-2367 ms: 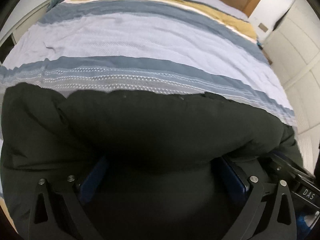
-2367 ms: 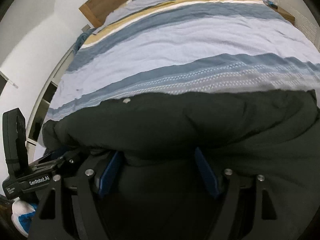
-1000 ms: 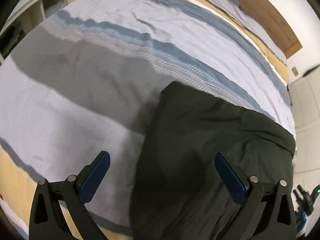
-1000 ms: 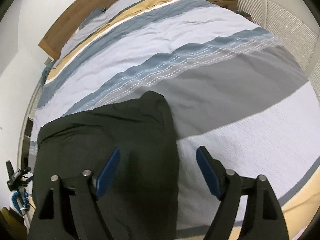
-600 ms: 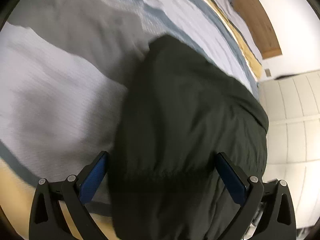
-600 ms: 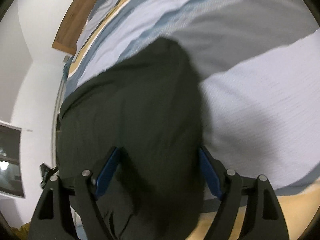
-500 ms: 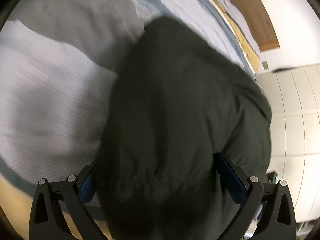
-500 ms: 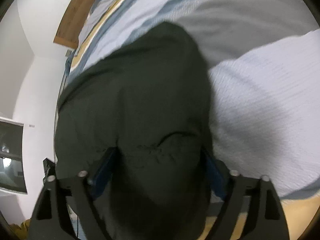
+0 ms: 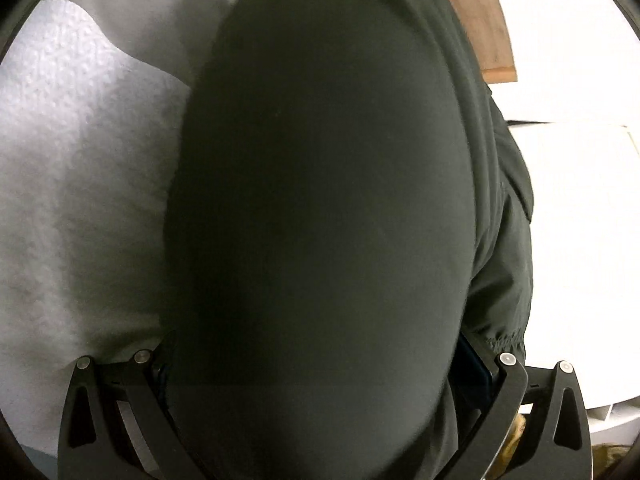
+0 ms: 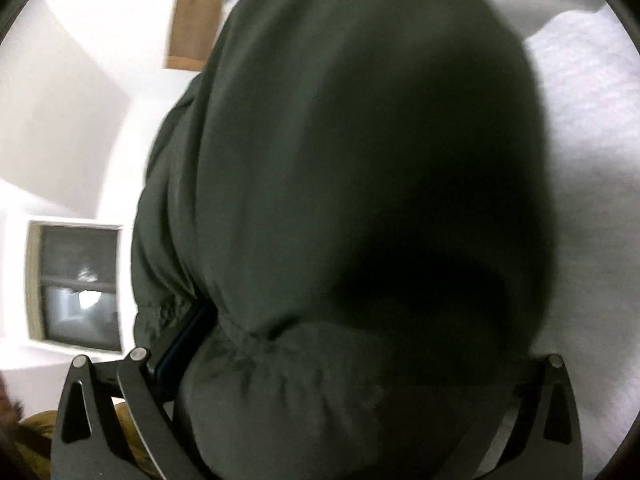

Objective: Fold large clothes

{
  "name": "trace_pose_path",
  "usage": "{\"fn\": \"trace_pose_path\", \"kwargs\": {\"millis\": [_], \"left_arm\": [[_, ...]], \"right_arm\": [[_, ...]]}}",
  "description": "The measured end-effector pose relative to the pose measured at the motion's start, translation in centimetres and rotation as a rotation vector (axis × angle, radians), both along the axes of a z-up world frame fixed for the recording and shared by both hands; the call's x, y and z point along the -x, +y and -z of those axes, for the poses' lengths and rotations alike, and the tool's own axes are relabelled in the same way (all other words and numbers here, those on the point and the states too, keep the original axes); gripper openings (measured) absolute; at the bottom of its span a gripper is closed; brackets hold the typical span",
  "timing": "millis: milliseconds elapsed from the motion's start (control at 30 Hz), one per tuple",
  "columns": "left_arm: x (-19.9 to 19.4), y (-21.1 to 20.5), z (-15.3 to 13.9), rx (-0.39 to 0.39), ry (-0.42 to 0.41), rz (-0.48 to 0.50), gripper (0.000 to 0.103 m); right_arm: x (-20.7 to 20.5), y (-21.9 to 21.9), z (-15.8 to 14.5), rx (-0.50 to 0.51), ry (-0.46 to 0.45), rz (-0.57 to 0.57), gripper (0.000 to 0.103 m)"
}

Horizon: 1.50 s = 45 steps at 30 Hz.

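Near the bed's (image 9: 80,180) edge, take the soft, slippery jacket (image 9: 320,200) by its gathered hem (image 10: 260,376) (bulging between wide-open left gripper (image 9: 320,364) and right gripper (image 10: 348,344), jaws just widened).

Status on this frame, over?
Left claw open. Right claw jaws just been opening. Dark jacket bulges between both, lying on bedspread. Nothing blocking seen.
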<state>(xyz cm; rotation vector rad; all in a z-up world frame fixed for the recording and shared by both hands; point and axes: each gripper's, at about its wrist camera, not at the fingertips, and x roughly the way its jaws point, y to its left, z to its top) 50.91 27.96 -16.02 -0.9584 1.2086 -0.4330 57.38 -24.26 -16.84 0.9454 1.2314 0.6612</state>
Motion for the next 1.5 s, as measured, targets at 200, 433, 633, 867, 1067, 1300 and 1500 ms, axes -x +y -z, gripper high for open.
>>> {"fn": "trace_pose_path", "kwargs": {"millis": [200,433,633,867,1067,1300,1500], "left_arm": [[-0.2,-1.9,-0.2,-0.068,-0.052,-0.023,0.102],[0.1,-3.7,-2.4,-0.073,-0.105,-0.098,0.041],[0.2,-5.3,-5.1,-0.063,-0.173,-0.128,0.026],[-0.3,-6.5,-9.6,-0.033,-0.28,-0.119,0.024],[-0.3,-7.2,-13.8,-0.008,-0.37,-0.108,0.023],[1.1,-7.8,-18.5,0.013,-0.444,-0.099,0.023],[2.5,-7.7,-20.4,0.019,-0.485,-0.081,0.023]], "right_arm": [[0.3,0.8,0.5,0.012,-0.05,0.03,0.103],[0.2,2.4,-0.4,0.075,-0.045,0.043,0.098],[0.3,4.0,-3.6,0.042,-0.1,0.067,0.044],[0.6,6.7,-9.7,0.084,-0.249,0.02,0.031],[1.8,6.8,-14.4,0.075,-0.347,0.006,0.028],[4.0,5.4,-19.3,0.029,-0.422,0.016,0.025],[6.3,4.5,-22.1,0.008,-0.463,0.01,0.025]]}}
